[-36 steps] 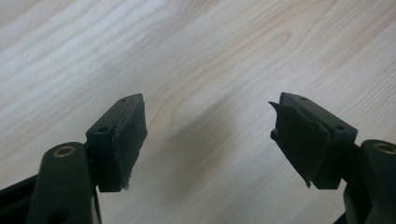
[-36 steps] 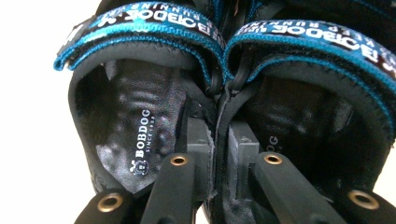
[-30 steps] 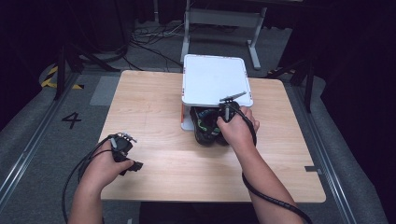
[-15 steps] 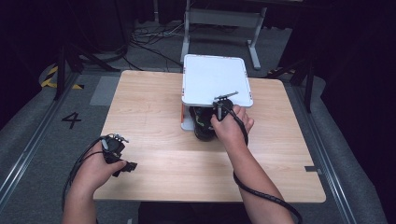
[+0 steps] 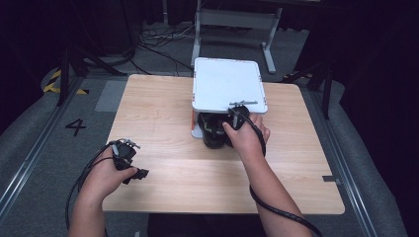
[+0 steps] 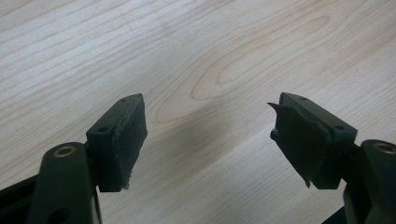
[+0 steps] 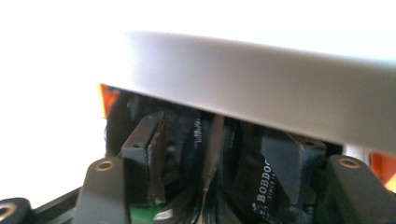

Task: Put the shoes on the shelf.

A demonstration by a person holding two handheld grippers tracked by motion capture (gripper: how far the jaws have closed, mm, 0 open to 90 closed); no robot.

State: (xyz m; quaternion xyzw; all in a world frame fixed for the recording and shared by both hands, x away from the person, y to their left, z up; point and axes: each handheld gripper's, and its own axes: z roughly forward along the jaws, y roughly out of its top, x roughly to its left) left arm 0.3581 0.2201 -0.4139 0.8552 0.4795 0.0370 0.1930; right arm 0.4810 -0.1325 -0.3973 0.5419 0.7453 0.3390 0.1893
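The right gripper (image 5: 232,121) is reaching in under the white shelf (image 5: 226,84), toward 12 o'clock from the person, because the shoes (image 5: 213,131) are tucked below that top and can only be reached from the front edge. Its jaws have just been opening and are now standing apart; in the right gripper view the pads (image 7: 154,156) are flanking the dark shoe (image 7: 252,186) without visibly pressing on it, so the claw is looking released, most likely letting the shoe settle into place. The left gripper (image 5: 129,165) is idling at about 8 o'clock on the table (image 5: 158,113), well apart from the shelf, its jaws spread wide with nothing but bare wood (image 6: 210,70) between them, probably parked there to keep out of the right hand's way. The shoes are sitting side by side at the table's centre, half under the shelf's near edge and half sticking out toward 6 o'clock. They are looking black, soft and fabric-like, with white lettering on a strap or tongue and a touch of green low at the left; orange shelf supports (image 7: 107,100) are showing at either side behind them.
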